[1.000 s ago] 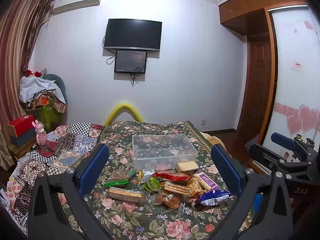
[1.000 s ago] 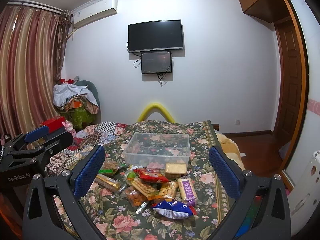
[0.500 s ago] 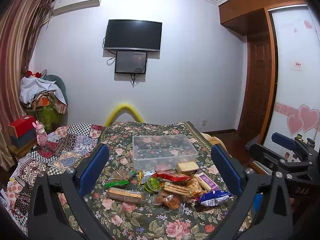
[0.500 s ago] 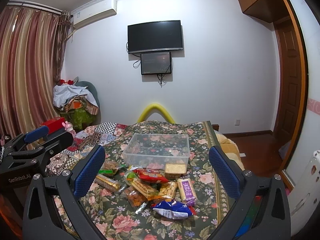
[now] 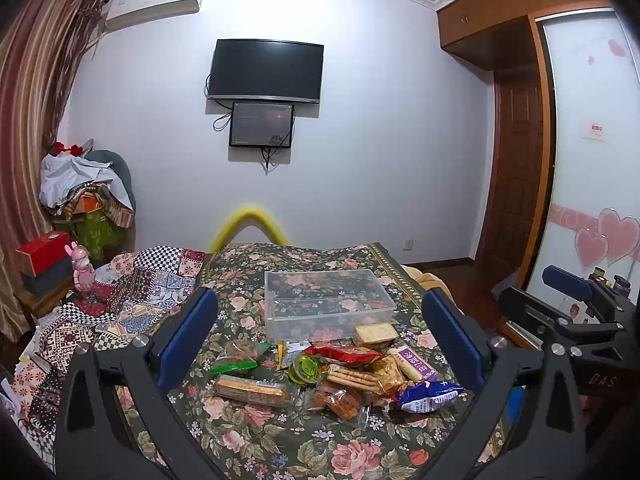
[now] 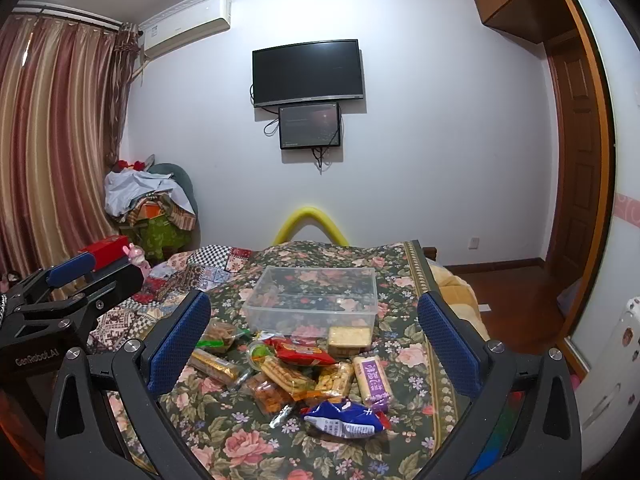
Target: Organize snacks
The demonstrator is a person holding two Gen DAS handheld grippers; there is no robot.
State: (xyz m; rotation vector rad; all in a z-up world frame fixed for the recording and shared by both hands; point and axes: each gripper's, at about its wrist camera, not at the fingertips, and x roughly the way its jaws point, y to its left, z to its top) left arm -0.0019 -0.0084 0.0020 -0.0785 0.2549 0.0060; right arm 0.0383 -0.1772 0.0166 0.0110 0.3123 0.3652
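A pile of wrapped snacks lies on a floral bedspread, just in front of an empty clear plastic box. The pile includes a blue packet, a red packet and a purple bar. The pile and the box also show in the right wrist view. My left gripper is open and empty, held above the near side of the pile. My right gripper is open and empty, beside it on the right.
The bed has a patchwork quilt on its left side. A yellow curved headboard tube stands behind the bed. A cluttered chair and curtains are at the left, a wardrobe and door at the right.
Almost nothing has changed. Both views have shifted only very slightly, and both grippers have stayed open.
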